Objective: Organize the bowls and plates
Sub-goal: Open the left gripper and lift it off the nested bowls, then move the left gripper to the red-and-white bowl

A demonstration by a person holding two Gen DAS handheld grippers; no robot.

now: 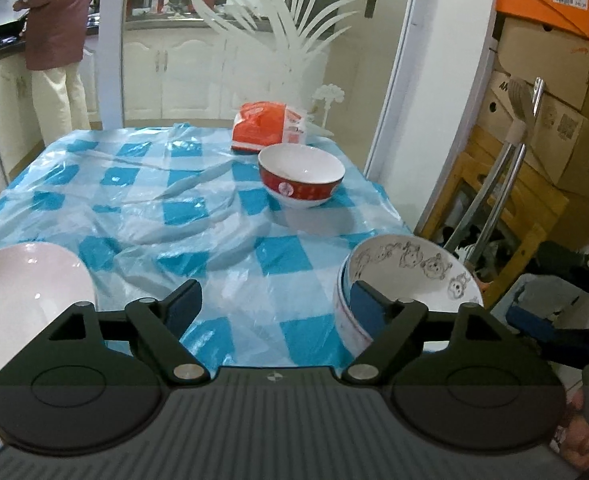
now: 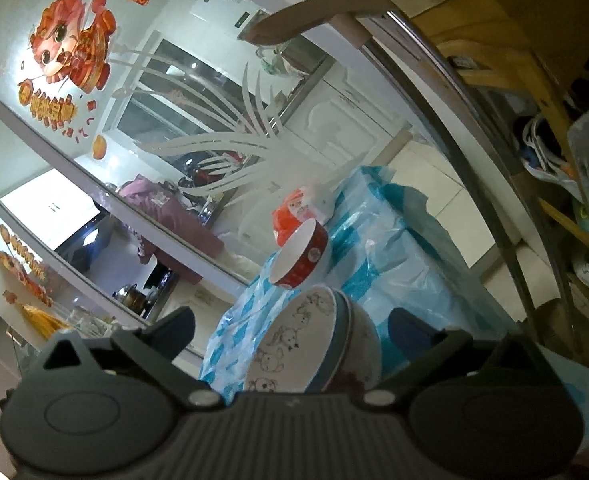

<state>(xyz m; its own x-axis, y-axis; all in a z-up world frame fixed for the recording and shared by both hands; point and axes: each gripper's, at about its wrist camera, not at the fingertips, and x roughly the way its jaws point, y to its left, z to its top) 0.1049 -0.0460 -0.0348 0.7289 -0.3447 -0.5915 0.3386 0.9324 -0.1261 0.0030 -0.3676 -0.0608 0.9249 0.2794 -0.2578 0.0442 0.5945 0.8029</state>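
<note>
A white bowl with cartoon animal drawings [image 1: 410, 280] sits at the table's near right corner; it also shows in the right wrist view [image 2: 298, 344]. A red-and-white bowl [image 1: 301, 176] stands farther back on the blue-checked table cover [image 1: 142, 200], and shows in the right wrist view [image 2: 300, 254]. A plain white plate or bowl [image 1: 26, 296] lies at the near left. My left gripper [image 1: 276, 304] is open above the table, its right finger beside the cartoon bowl's rim. My right gripper [image 2: 290, 332] is open, tilted, with the cartoon bowl between its fingers.
An orange-and-white packet [image 1: 268, 126] lies at the table's back edge. Stacked cardboard boxes [image 1: 550, 120] and a metal-framed chair [image 1: 506, 184] stand to the right. A glass partition [image 1: 234, 40] is behind the table, with a person [image 1: 56, 40] beyond it.
</note>
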